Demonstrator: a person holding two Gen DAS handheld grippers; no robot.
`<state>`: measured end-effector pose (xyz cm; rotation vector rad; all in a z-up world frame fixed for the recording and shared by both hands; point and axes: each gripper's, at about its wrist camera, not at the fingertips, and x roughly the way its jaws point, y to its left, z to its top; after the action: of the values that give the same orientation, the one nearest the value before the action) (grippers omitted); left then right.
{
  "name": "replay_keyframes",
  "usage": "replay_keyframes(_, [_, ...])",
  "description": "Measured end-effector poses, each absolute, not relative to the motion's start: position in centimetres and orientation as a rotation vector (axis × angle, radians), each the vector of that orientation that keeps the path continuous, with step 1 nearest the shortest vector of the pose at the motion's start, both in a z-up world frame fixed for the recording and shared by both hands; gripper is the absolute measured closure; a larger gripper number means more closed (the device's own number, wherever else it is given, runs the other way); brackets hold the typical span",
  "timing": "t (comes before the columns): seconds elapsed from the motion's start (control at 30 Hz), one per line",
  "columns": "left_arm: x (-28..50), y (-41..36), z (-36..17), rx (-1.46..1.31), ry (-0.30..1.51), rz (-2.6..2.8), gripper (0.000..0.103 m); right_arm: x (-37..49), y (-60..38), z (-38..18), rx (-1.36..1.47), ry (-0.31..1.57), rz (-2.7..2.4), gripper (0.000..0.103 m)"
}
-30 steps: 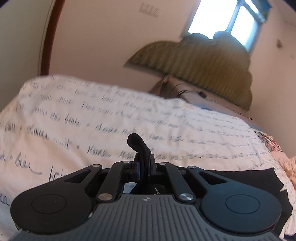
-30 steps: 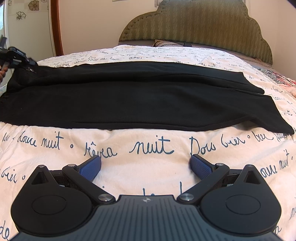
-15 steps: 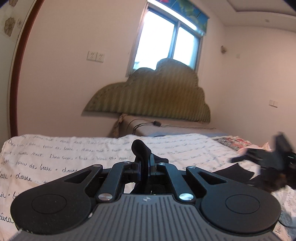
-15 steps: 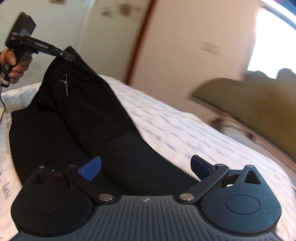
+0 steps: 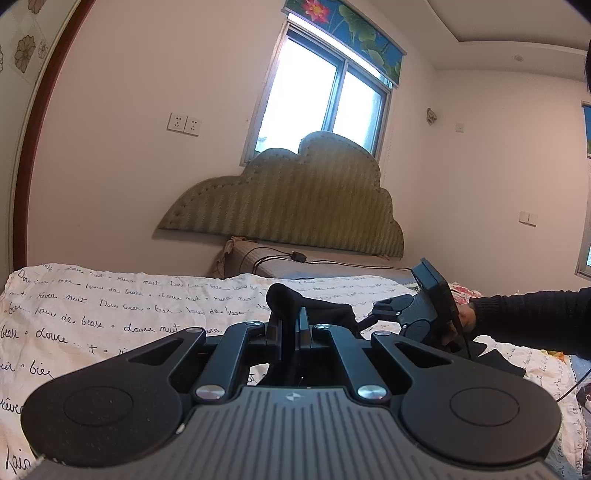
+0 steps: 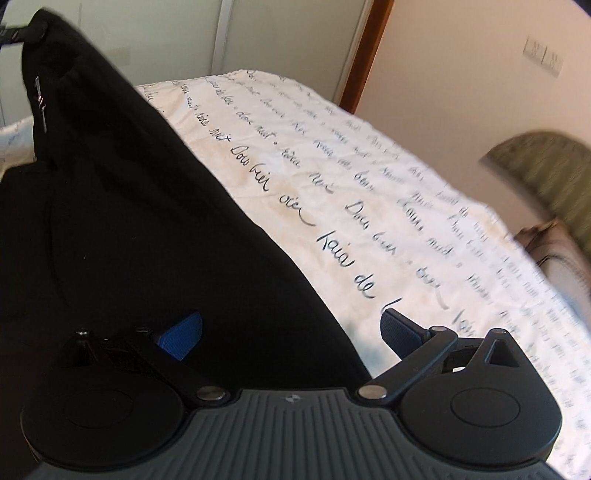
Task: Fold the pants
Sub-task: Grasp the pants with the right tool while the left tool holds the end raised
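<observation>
The black pants (image 6: pixel 129 221) lie across the white bedspread with script writing (image 6: pixel 369 192). My left gripper (image 5: pixel 290 325) is shut on the pants' waist end, a fold of black fabric (image 5: pixel 280 295) sticking up between its fingers; in the right wrist view this end (image 6: pixel 37 33) is held high above the bed at the top left. My right gripper (image 6: pixel 291 332) is open, its blue pads (image 6: pixel 183 334) on either side of the pants' edge, low over the fabric. It also shows in the left wrist view (image 5: pixel 428 310), held by a hand.
A green padded headboard (image 5: pixel 295 199) and a window (image 5: pixel 325 96) stand behind the bed. A cable and adapter (image 5: pixel 297 255) lie on the mattress by the headboard. A wooden door frame (image 6: pixel 364 55) is at the bed's far side.
My left gripper has lifted the waist end high off the bed. My right gripper has swung over to the pants and now straddles their edge, still open.
</observation>
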<state>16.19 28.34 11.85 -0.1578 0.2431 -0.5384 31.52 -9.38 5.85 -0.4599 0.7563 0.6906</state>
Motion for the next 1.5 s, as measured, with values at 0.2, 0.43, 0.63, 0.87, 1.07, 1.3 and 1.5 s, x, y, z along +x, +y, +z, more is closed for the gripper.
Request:
replay_keyframes(0.2, [16.0, 28.7, 11.3, -0.183, 0.269, -0.513, 0.097, 31.2, -10.5, 6.6, -0.358, 0.801, 0.729, 0.075])
replay_keyframes(0.43, [14.2, 30.5, 12.2, -0.265, 0.253, -0.499, 0.097, 27.3, -11.4, 11.1, -0.304, 0.722, 0.745, 0.096])
replay_keyframes(0.63, [10.0, 31.6, 11.4, -0.359, 0.296, -0.509, 0.087, 18.5, -9.9, 12.8, -0.251, 0.701, 0.839, 0.096])
replay_keyframes(0.87, [7.0, 35.2, 5.9, -0.552, 0.484, -0.244, 0.064, 11.8, -6.7, 6.8, -0.220, 0.835, 0.864, 0.096])
replay_keyframes(1.07, [1.9, 34.6, 7.3, -0.821, 0.481, -0.135, 0.029, 12.3, -6.3, 6.6, -0.176, 0.787, 0.817, 0.096])
replay_keyframes(1.3, [2.6, 30.4, 4.5, -1.049, 0.598, -0.074, 0.028, 13.0, -6.9, 8.0, -0.098, 0.736, 0.785, 0.096])
replay_keyframes(1.5, [3.9, 30.9, 2.8, -1.202, 0.631, 0.001, 0.030, 13.3, -6.8, 8.4, -0.071, 0.712, 0.779, 0.096])
